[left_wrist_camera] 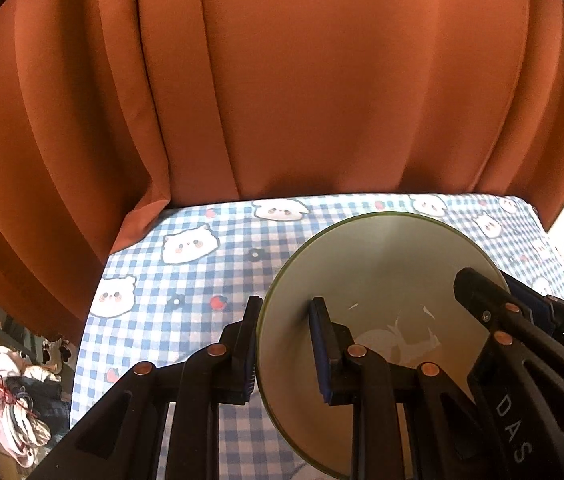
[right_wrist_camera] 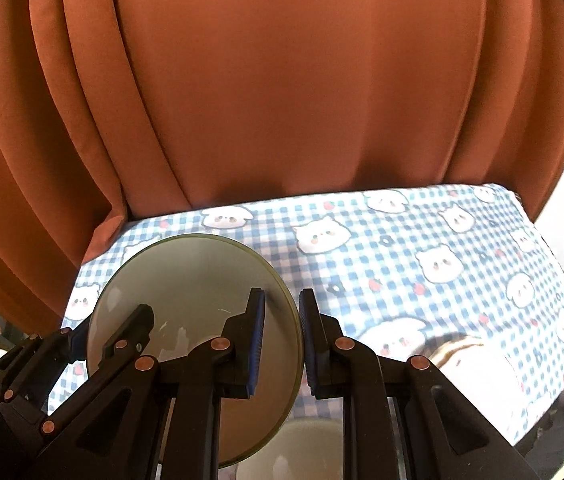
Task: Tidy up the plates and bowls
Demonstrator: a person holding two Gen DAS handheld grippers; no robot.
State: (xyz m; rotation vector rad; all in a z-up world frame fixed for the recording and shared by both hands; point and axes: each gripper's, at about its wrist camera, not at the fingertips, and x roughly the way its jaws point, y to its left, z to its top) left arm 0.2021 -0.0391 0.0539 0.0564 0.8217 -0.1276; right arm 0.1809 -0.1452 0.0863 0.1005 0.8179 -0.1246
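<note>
A pale cream bowl with a green rim (left_wrist_camera: 381, 280) hangs above the checked tablecloth, held by both grippers. My left gripper (left_wrist_camera: 285, 344) straddles its left rim, one finger outside, one inside. My right gripper enters the left wrist view at the right (left_wrist_camera: 493, 300), over the bowl's far rim. In the right wrist view the same bowl (right_wrist_camera: 186, 280) is lower left; my right gripper (right_wrist_camera: 282, 340) straddles its right rim, and the left gripper (right_wrist_camera: 114, 332) holds the opposite side. Another pale dish (right_wrist_camera: 305, 440) shows below, between the fingers.
A table with a blue-and-white checked cloth with bear faces (left_wrist_camera: 186, 280) runs back to an orange curtain (left_wrist_camera: 282, 80). Clothes lie on the floor at lower left (left_wrist_camera: 14, 400). A white object with a dark stripe (right_wrist_camera: 461, 352) lies on the cloth at the right.
</note>
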